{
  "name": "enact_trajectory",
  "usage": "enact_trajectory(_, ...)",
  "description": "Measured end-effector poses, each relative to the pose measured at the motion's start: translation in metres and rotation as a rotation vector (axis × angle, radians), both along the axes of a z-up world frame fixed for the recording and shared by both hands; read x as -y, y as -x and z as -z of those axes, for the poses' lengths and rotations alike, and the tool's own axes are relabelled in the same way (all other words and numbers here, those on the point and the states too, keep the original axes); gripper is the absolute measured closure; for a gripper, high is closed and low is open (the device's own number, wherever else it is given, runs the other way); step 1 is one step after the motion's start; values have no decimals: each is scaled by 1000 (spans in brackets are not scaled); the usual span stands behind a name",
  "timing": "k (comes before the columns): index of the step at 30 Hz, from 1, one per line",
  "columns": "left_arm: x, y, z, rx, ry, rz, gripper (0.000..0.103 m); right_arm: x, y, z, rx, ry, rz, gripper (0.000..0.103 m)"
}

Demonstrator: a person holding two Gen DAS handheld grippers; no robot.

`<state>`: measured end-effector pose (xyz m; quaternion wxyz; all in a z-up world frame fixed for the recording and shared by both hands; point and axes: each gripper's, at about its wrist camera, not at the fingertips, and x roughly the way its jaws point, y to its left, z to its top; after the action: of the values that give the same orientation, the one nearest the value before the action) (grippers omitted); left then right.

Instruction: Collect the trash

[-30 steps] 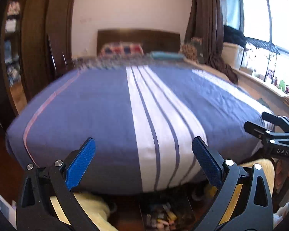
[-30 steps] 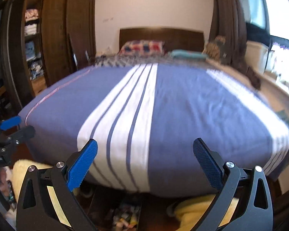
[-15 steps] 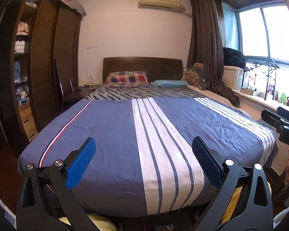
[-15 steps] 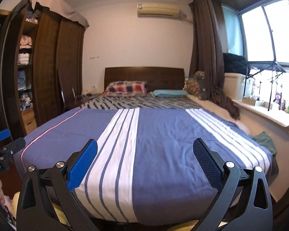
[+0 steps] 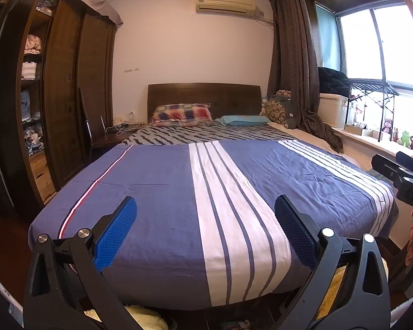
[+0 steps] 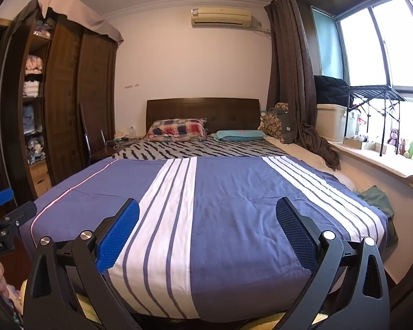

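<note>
No trash shows in either view. My left gripper [image 5: 205, 206] is open and empty, held at the foot of a bed with a blue cover with white stripes [image 5: 157, 192]. My right gripper [image 6: 208, 209] is open and empty too, beside the left one, over the same cover [image 6: 234, 192]. The right gripper also shows at the right edge of the left wrist view [image 5: 399, 170]. The left gripper shows at the left edge of the right wrist view [image 6: 5, 214].
A dark wardrobe [image 5: 66, 104] with open shelves stands left of the bed. A chair and bedside table [image 5: 107, 137] stand by the headboard. A window sill with toys [image 6: 393, 159], a white box and a curtain [image 6: 294, 82] run along the right. A yellow fluffy rug [image 5: 146, 313] lies below the bed's foot.
Both grippers have tilted up and drawn back from the bed's foot. The floor clutter under the bed has left the view; the whole room now shows.
</note>
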<state>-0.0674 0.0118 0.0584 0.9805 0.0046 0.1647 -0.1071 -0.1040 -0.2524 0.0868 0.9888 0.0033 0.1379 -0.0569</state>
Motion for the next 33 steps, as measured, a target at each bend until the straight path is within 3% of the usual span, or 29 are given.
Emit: enact_trajectory(33,-6,2,-10,15,2,-29,8,-1,-5,2,-13,5,-36,3)
